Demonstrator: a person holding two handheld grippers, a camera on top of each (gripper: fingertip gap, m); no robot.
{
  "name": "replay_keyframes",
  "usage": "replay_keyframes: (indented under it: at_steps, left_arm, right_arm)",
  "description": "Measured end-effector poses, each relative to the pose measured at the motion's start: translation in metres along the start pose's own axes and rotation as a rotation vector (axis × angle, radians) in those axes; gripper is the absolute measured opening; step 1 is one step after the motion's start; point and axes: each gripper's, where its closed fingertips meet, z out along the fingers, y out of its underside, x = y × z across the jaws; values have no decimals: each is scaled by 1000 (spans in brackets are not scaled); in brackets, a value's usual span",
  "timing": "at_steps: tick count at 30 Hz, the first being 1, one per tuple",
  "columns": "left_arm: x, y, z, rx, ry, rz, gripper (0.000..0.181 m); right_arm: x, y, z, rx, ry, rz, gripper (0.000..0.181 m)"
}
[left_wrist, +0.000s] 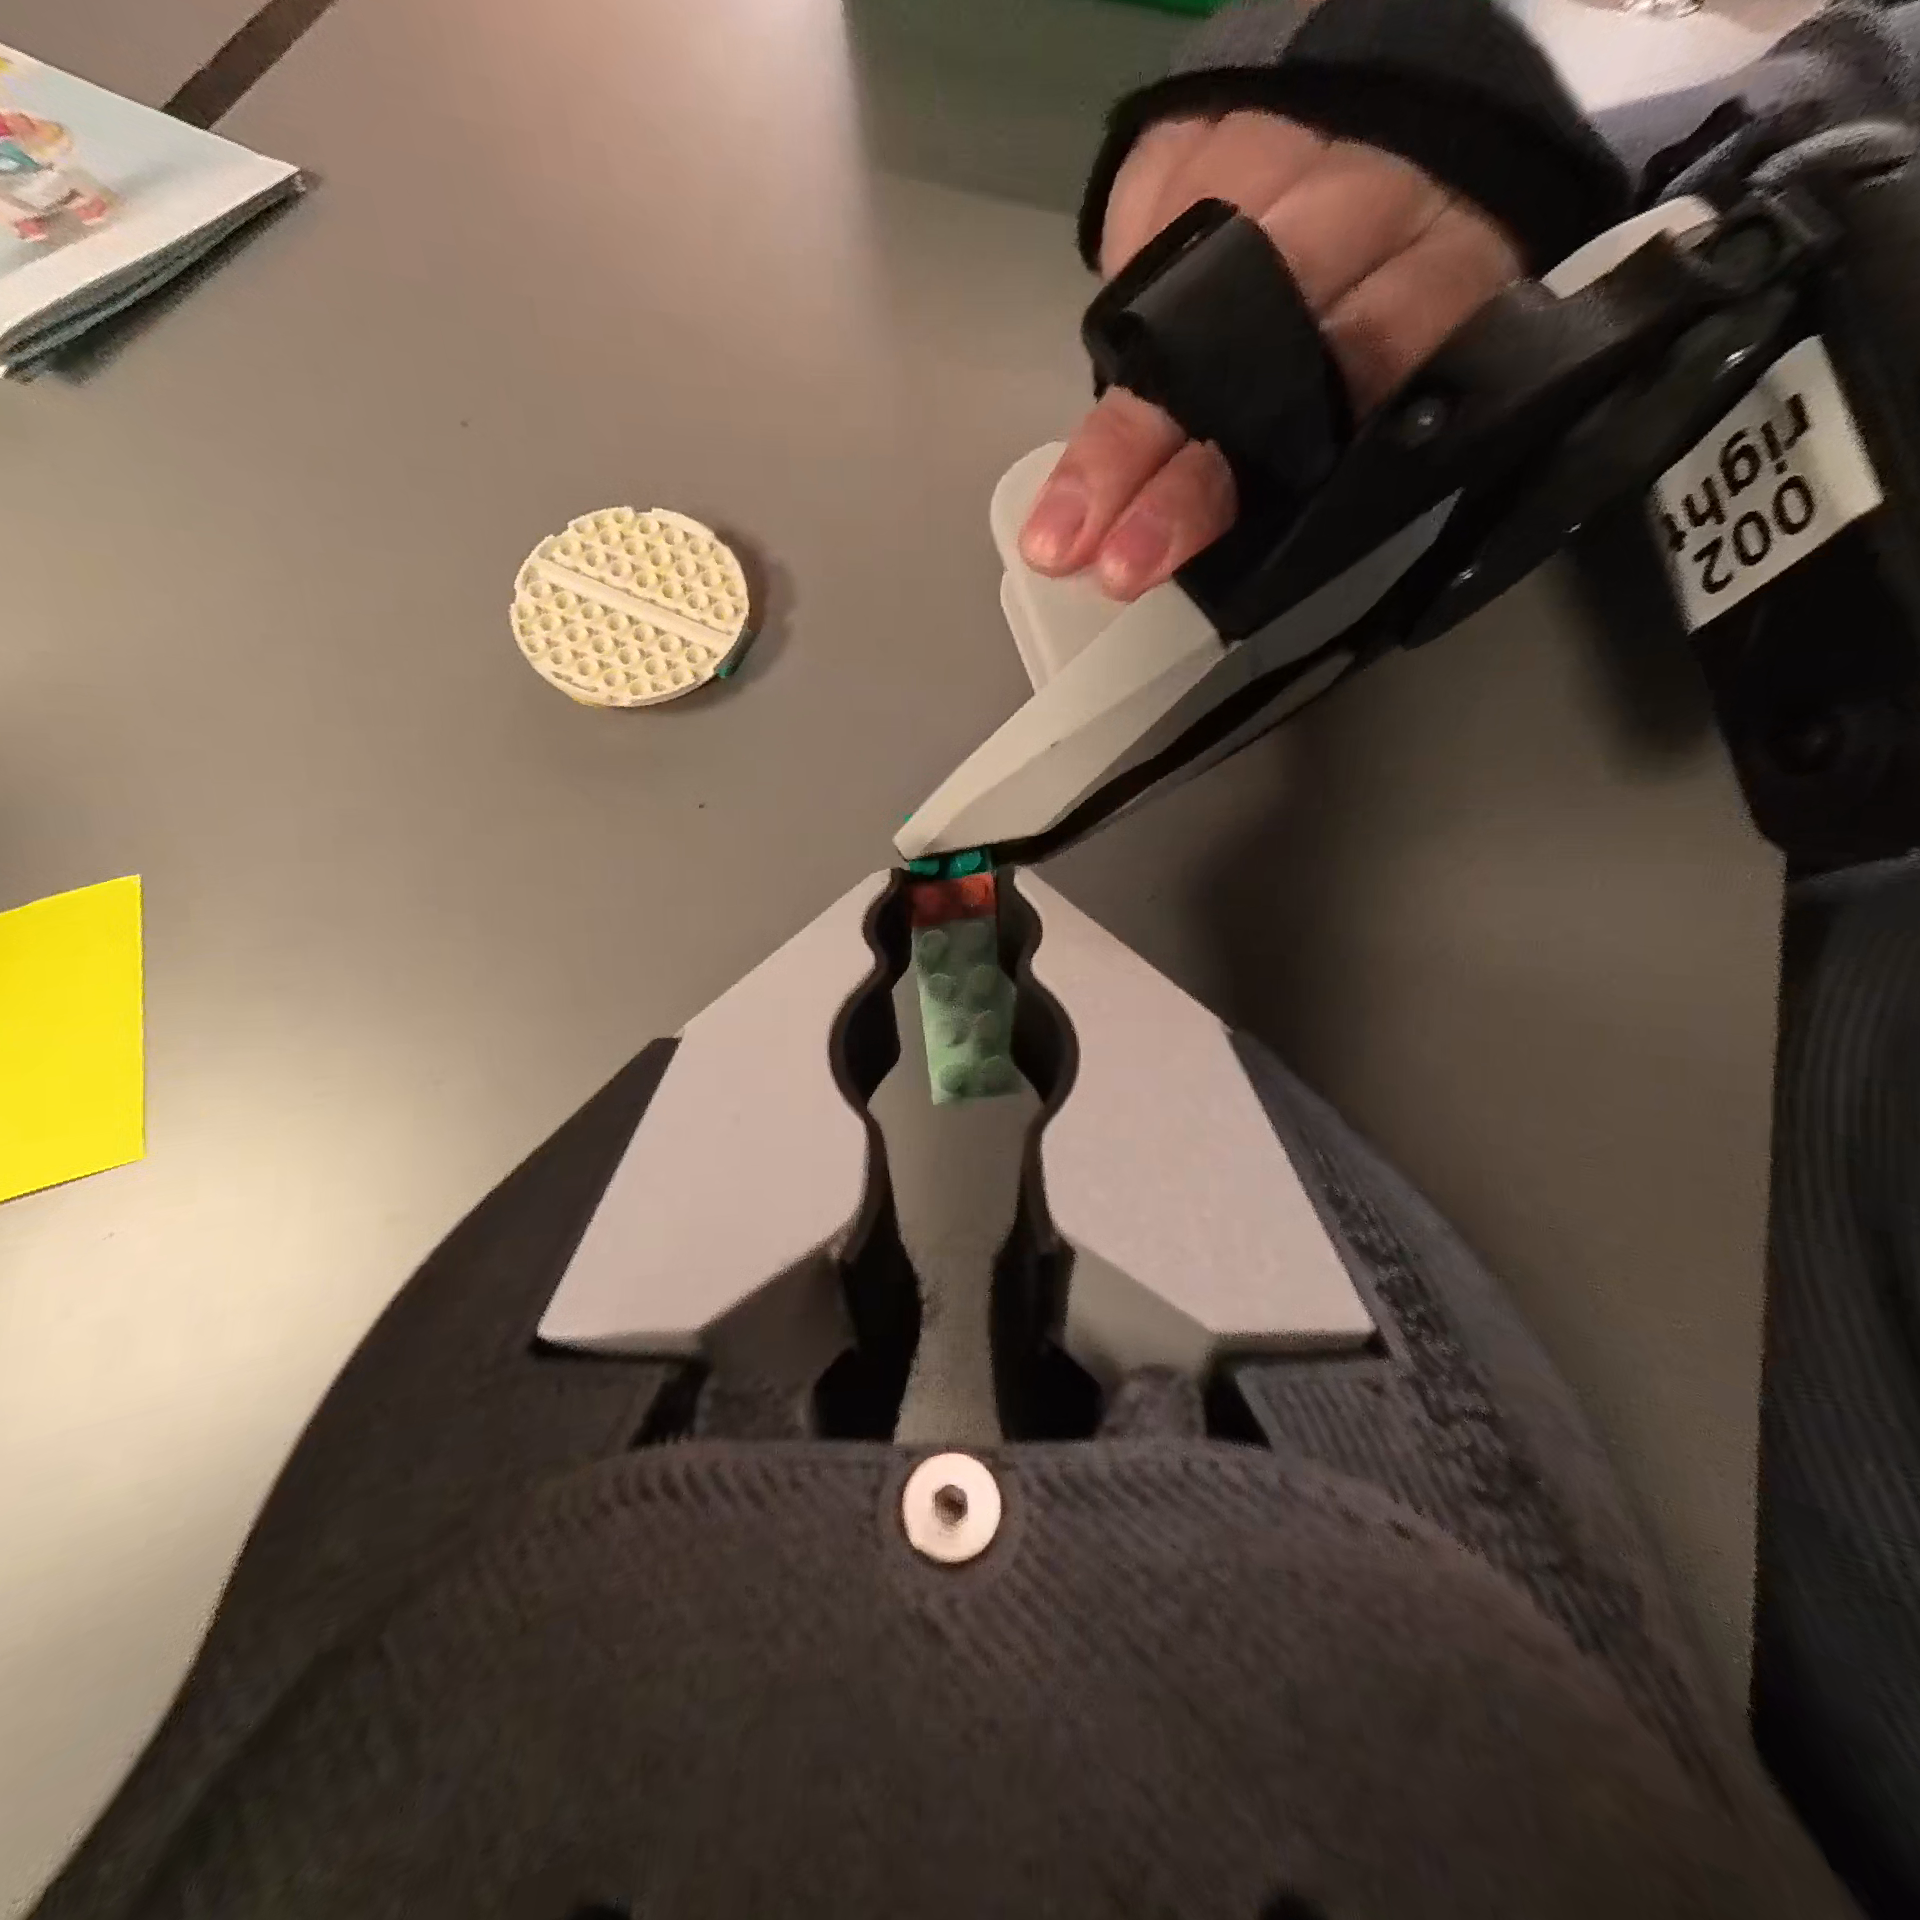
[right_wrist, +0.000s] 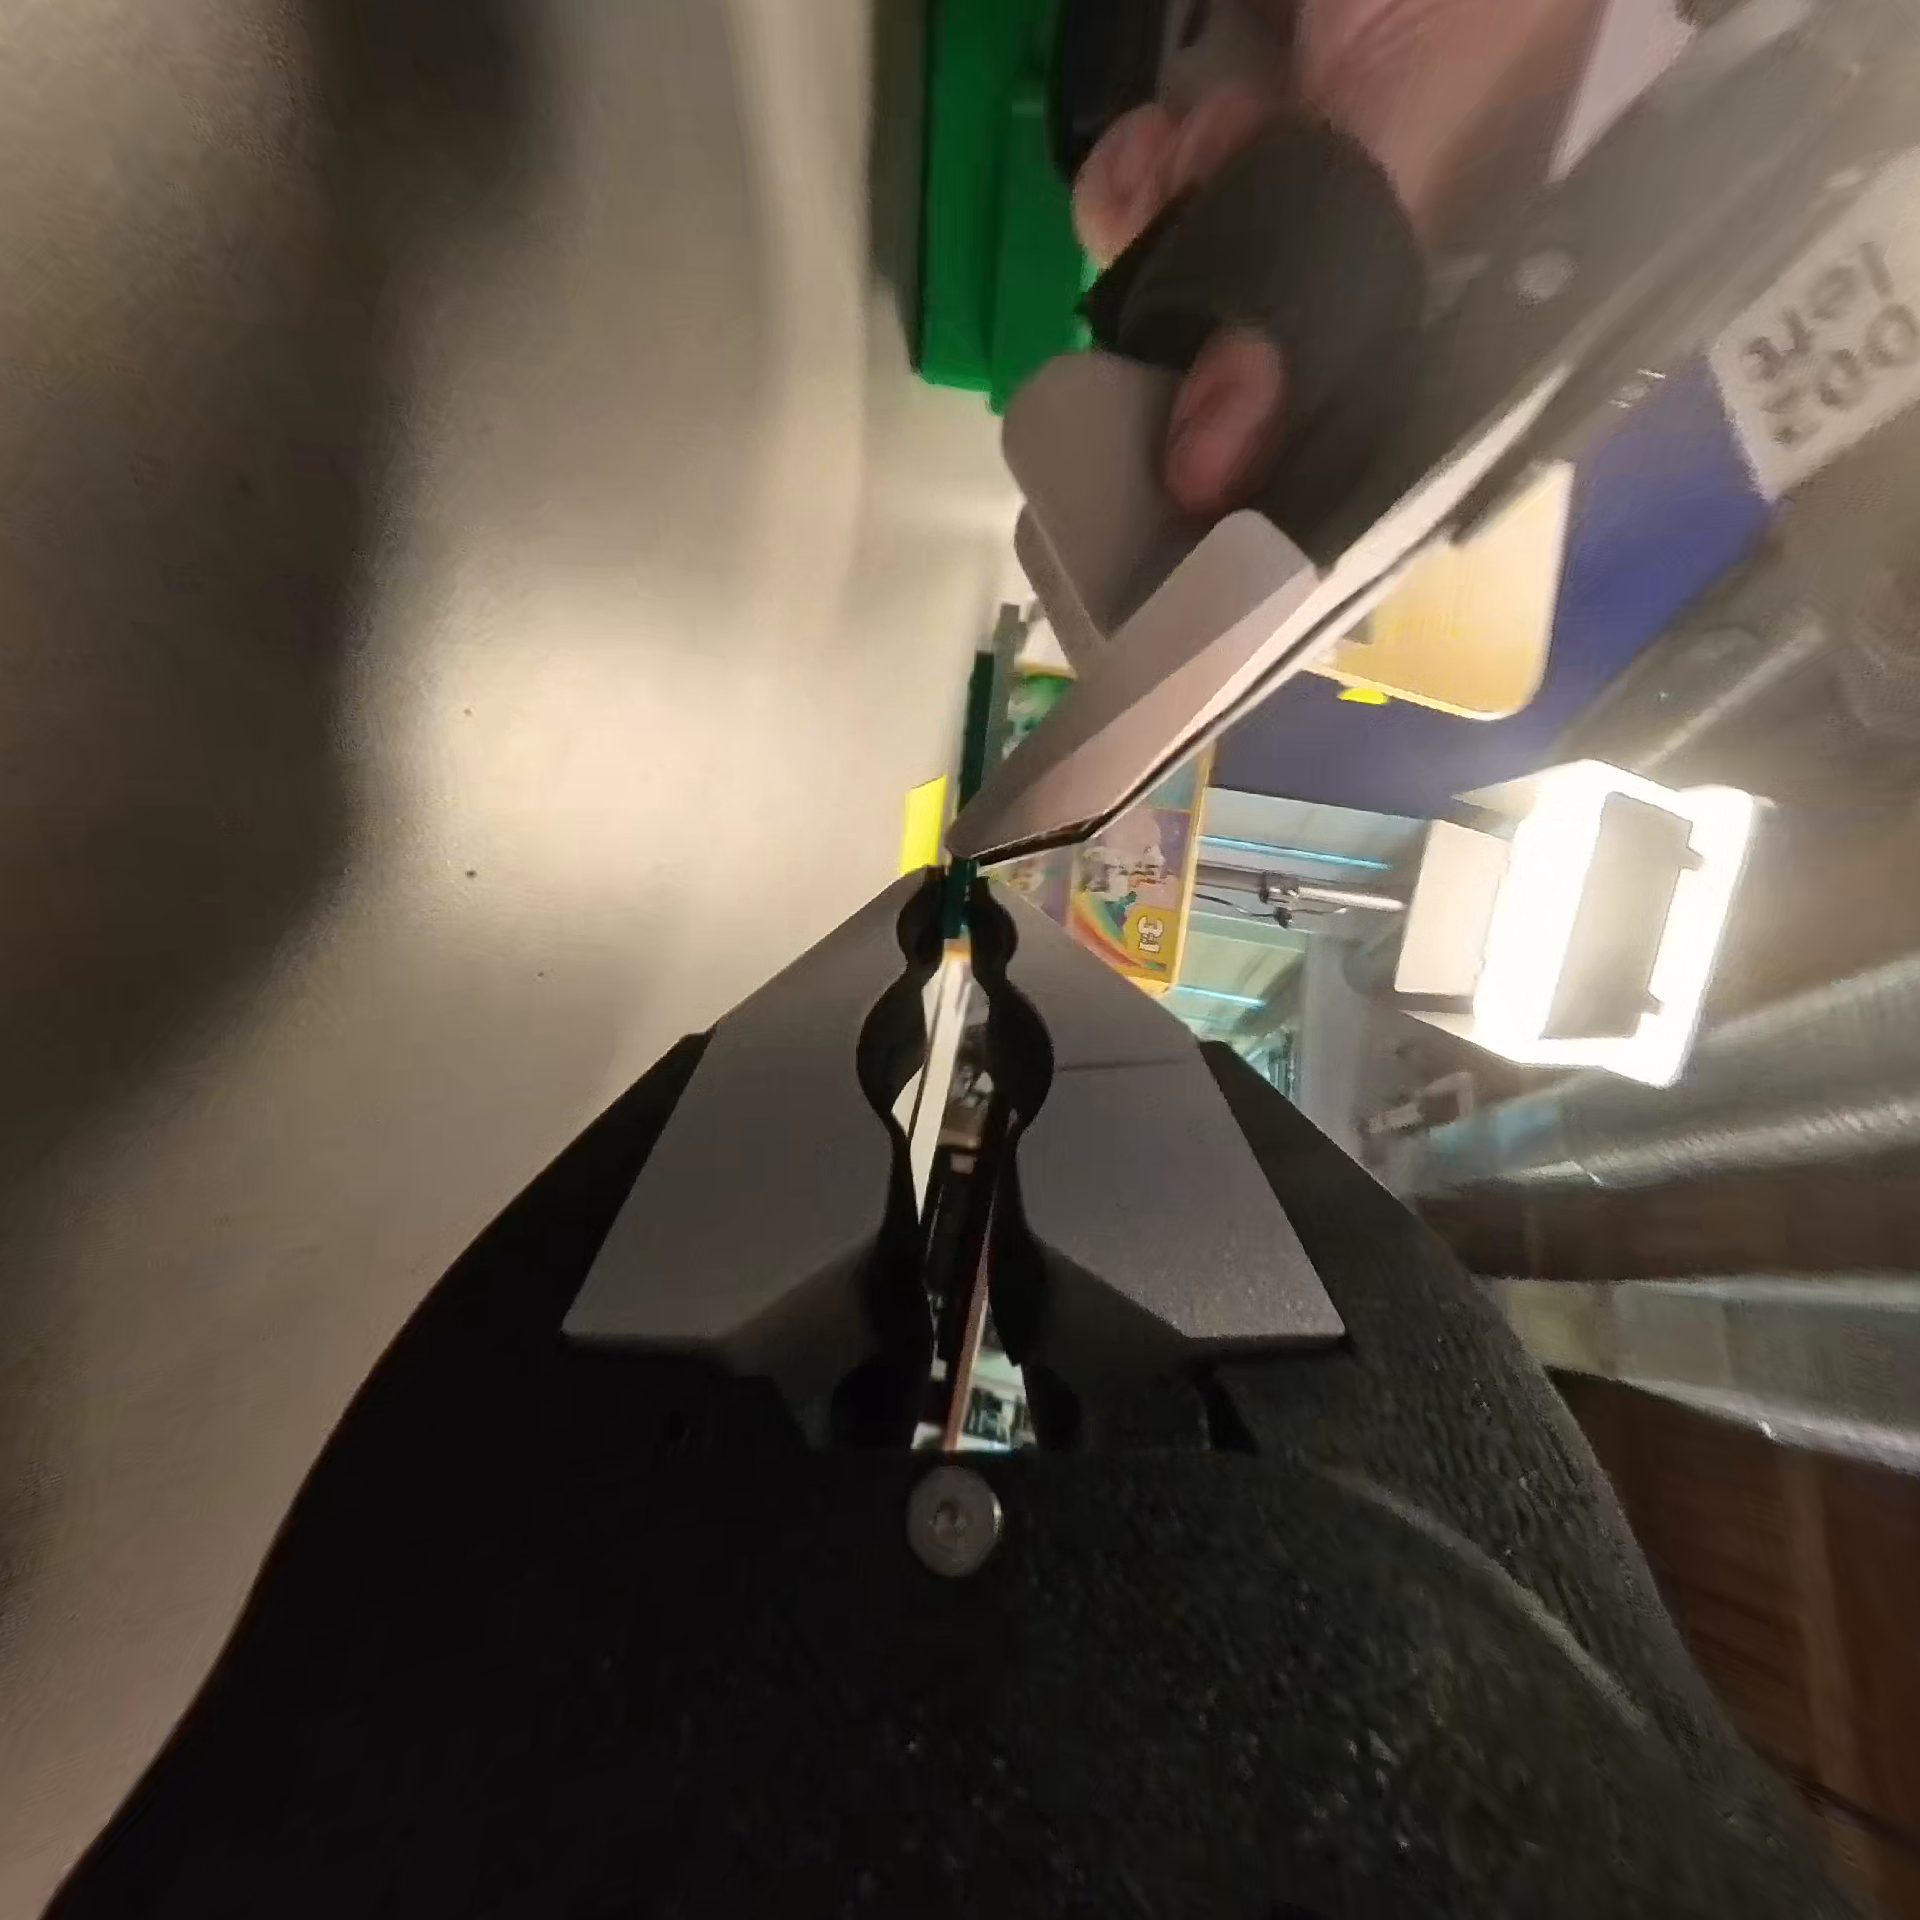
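A: Left wrist view. What has the left gripper (left_wrist: 954, 896) got?
B: Jaws nearly closed, tips pinching a small stack of studded plastic plates: a pale green plate (left_wrist: 964, 1023) lying back between the fingers, a brown-red piece (left_wrist: 951, 896) at the tips, a teal piece (left_wrist: 948, 862) at the far end. Finger faces are matte grey, inner pads black and wavy, body coarse dark print.
A: And the right gripper (left_wrist: 961, 847)?
B: Comes in from 2 o'clock, hand (left_wrist: 1236, 343) in a black fingerless glove on its handle. Its tips meet over the teal end of the same stack, tip to tip with the left.
A: Surroundings?
B: Smooth grey table (left_wrist: 520, 364). A cream round studded plate (left_wrist: 631, 607) at 10 o'clock, well apart. A yellow paper sheet (left_wrist: 62, 1029) at 9 at the frame edge, a folded booklet (left_wrist: 114, 218) at 11. Open table between them and the grippers.
A: Right wrist view?
B: Rolled sideways, blurred. Right gripper (right_wrist: 956, 904) is closed down to a thin slit on a thin teal edge (right_wrist: 958, 902). Left gripper (right_wrist: 977, 836) enters from 1 o'clock, grey wedge tips touching that piece. A green bin (right_wrist: 987, 208) at 12, colourful boxes (right_wrist: 1138, 904) at 3. Bare table (right_wrist: 520, 727) fills 9 o'clock.
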Motion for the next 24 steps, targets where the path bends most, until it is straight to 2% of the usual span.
replay_keyframes:
  at_steps: [1, 3, 5, 7, 9, 12, 14, 15, 16, 17, 19, 23, 24]
  left_arm:
    - [1, -1, -1, 12, 12, -7, 15]
    - [-6, -7, -14, 65, -5, -38, 15]
    - [-21, -22, -50, 204, -14, -109, 14]
    - [-36, -20, -59, 191, -76, -108, 14]
    - [-35, -13, -38, 112, -63, -109, 15]
    - [-31, 14, 1, -86, -47, -104, 15]
    - [-25, 25, 18, -152, -16, -88, 15]
    - [-22, 30, 23, -180, 2, -90, 22]
    - [-22, 33, 26, -200, 8, -103, 41]
    - [-21, 32, 27, -190, 20, -111, 50]
    - [-12, 16, 26, -100, 74, -111, 50]
    - [-9, 9, 26, -101, 59, -34, 27]
    - [-9, 12, 27, -130, 50, -22, 28]
  right_arm:
    - [-2, 0, -1, 7, 16, 8, 1]
    - [-37, 32, -2, -122, -95, -31, 2]
    - [-38, 50, -15, -117, -73, 26, 2]
    - [-35, 55, -16, -136, -51, 78, 2]
    - [-35, 53, -12, -135, -61, 102, 2]
    - [-35, 54, -9, -139, -47, 73, 2]
    - [-32, 52, -9, -135, -27, 47, 2]
    - [-31, 51, -9, -135, -20, 32, 2]
    - [-29, 50, -9, -134, -13, 22, 2]
    - [-28, 50, -8, -133, -8, 13, 2]
    - [-26, 47, -8, -128, 1, -11, 2]
    - [-21, 41, -6, -119, 19, -38, 2]
    - [-20, 42, -6, -121, 24, -38, 1]
